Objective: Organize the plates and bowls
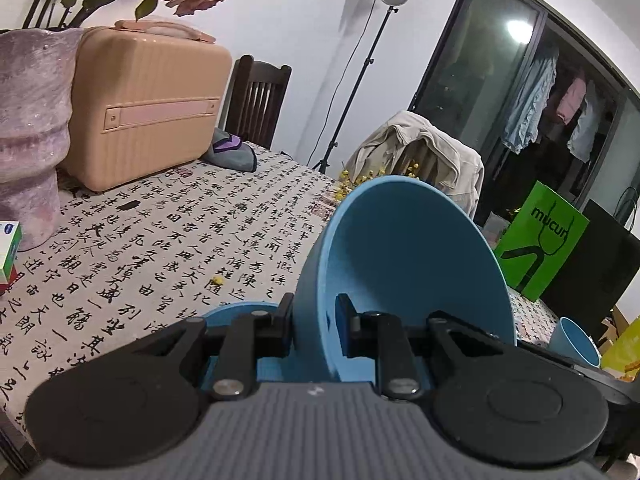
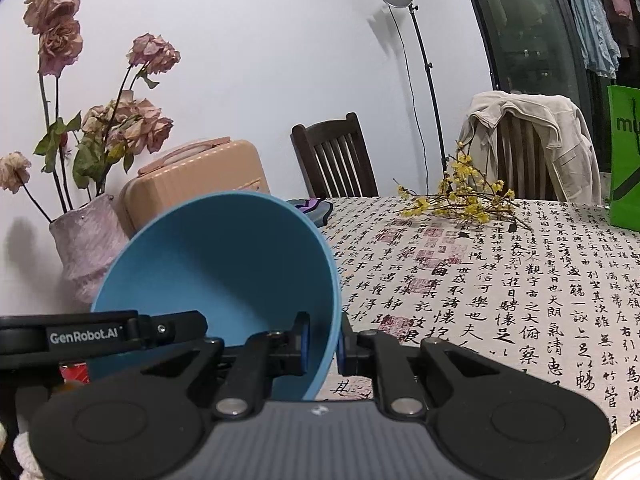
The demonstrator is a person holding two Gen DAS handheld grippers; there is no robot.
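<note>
My left gripper [image 1: 316,312] is shut on the rim of a blue bowl [image 1: 404,256], which stands tilted on edge with its hollow facing right. Under this gripper a second blue dish [image 1: 234,314] lies on the calligraphy tablecloth [image 1: 160,240], mostly hidden. My right gripper [image 2: 323,330] is shut on the rim of another blue bowl [image 2: 224,276], tilted with its hollow facing me. Part of the left gripper's black body [image 2: 80,336] shows at the left of the right wrist view. A smaller blue vessel [image 1: 576,340] shows at the right edge of the left wrist view.
A peach suitcase [image 1: 144,108] and a purple vase [image 1: 28,128] of dried roses stand at the table's left. Yellow flower twigs [image 2: 460,200] and a green bag [image 1: 540,240] lie at the far side. Two chairs [image 2: 336,160] stand behind. A pale plate rim [image 2: 628,452] is at bottom right.
</note>
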